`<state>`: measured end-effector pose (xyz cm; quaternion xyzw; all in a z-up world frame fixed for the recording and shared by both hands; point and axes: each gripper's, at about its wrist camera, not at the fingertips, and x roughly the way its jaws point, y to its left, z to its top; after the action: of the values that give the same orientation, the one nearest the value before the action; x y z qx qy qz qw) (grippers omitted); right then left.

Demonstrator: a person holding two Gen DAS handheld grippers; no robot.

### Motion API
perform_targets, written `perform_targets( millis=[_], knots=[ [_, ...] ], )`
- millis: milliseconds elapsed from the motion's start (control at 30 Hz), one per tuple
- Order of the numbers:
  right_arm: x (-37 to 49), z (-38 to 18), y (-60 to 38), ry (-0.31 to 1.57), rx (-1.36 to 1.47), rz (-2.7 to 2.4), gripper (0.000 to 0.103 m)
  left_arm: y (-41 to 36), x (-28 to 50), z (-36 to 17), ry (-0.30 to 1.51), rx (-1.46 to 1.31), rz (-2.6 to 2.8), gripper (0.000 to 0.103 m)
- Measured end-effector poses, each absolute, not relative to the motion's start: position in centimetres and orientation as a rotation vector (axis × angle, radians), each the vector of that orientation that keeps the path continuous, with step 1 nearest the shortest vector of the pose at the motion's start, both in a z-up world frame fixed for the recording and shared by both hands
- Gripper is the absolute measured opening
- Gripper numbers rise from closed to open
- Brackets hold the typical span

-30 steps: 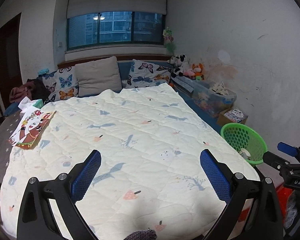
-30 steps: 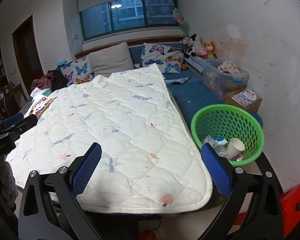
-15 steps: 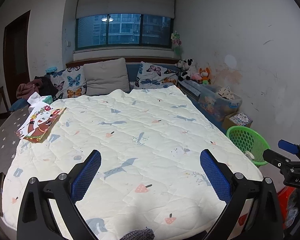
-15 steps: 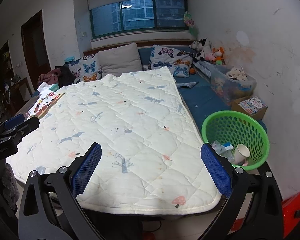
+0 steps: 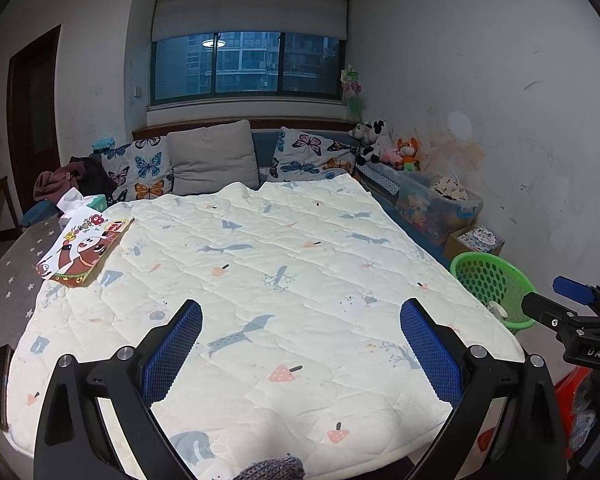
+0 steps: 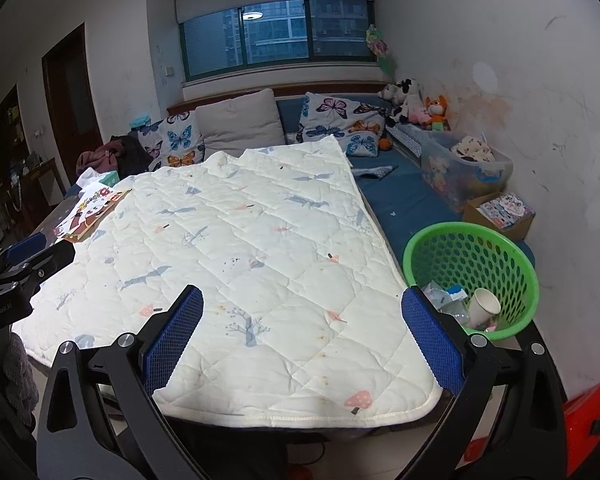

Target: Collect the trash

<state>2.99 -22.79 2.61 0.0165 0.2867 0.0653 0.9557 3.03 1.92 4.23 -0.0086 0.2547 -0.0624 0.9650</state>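
Observation:
A green perforated basket (image 6: 474,276) sits on the blue mat right of the bed; inside lie a white paper cup (image 6: 485,305) and crumpled plastic wrappers (image 6: 446,300). The left wrist view catches that basket (image 5: 490,284) at its right side. My left gripper (image 5: 300,346) hovers open over the near end of the cream quilt (image 5: 244,280), nothing between its blue pads. My right gripper (image 6: 302,334) is also open and empty, above the quilt's (image 6: 240,248) near right corner, left of the basket. Each gripper's tip shows at the edge of the other's view.
A picture book (image 5: 84,250) and tissue pack (image 5: 80,204) lie at the quilt's far left. Pillows (image 5: 212,158) line the headboard. A clear storage bin (image 6: 464,170), cardboard box (image 6: 500,212) and plush toys (image 6: 416,106) stand along the right wall. A red object (image 6: 588,420) lies on the floor.
Both grippers have drawn back and risen, so more of the room and bed shows. The basket looks smaller and farther. Both jaws stayed open.

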Motion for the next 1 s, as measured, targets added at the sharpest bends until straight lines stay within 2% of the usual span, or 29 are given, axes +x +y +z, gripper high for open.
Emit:
perform_targets(
  millis=[1000],
  knots=[
    [3.27, 2.62, -21.95, 0.588, 0.033, 0.147, 0.099, 1.59, 2.54, 4.08, 0.522, -0.023, -0.123, 0.096]
  ],
)
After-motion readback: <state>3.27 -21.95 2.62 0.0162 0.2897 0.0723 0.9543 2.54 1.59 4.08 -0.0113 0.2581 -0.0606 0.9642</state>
